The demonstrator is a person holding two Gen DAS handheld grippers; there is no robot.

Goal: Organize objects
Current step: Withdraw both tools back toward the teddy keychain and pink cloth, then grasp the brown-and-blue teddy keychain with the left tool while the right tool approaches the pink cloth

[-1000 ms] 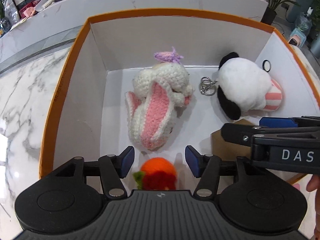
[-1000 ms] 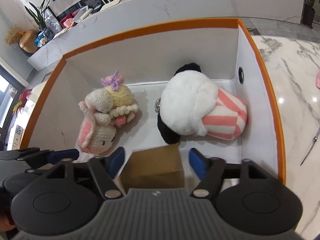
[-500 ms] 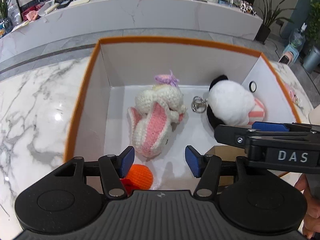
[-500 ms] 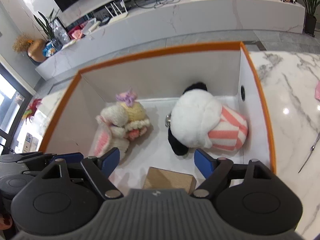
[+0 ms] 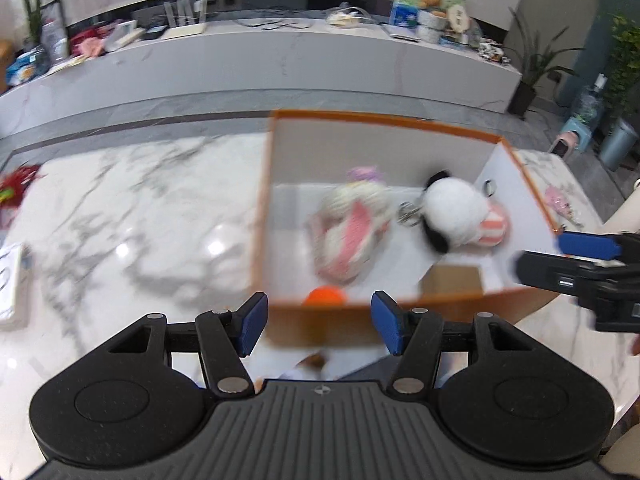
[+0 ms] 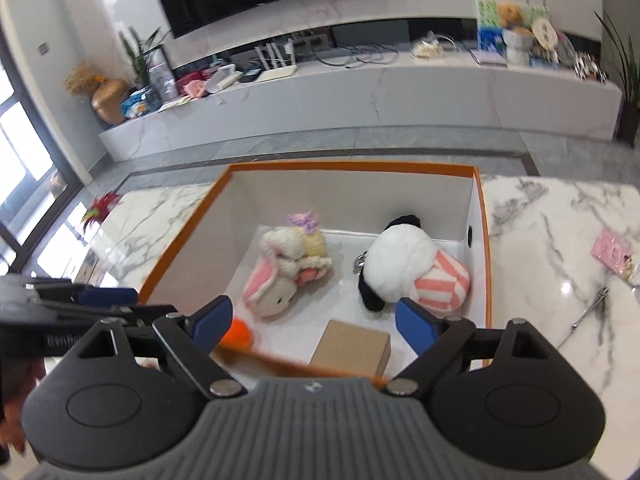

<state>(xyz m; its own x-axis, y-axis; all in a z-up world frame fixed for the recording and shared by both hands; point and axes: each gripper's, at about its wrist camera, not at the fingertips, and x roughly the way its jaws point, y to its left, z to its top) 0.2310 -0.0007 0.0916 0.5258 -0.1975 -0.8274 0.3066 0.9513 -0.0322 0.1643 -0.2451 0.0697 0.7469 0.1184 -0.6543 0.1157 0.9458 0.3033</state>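
Now, in the left wrist view, the left tongs (image 5: 318,328) are seen drawn back out of the orange-rimmed box (image 5: 262,200), spread wide and holding nothing, where a second ago they hung low over the box floor; the orange crochet toy (image 5: 325,295) is left inside at the near wall, at about 12 o'clock from the tongs. The crochet rabbit (image 5: 348,236) and panda plush (image 5: 452,212) lie further in, toward 1 o'clock, and the picture is blurred by motion. In the right wrist view, the right tongs (image 6: 312,326) are likewise raised and spread wide with nothing held, and the brown cardboard box (image 6: 352,346) is left on the floor at 12 o'clock. Both items are judged delivered; a pink packet (image 6: 614,252) on the table (image 6: 560,208) at 2 o'clock may be fetched next.
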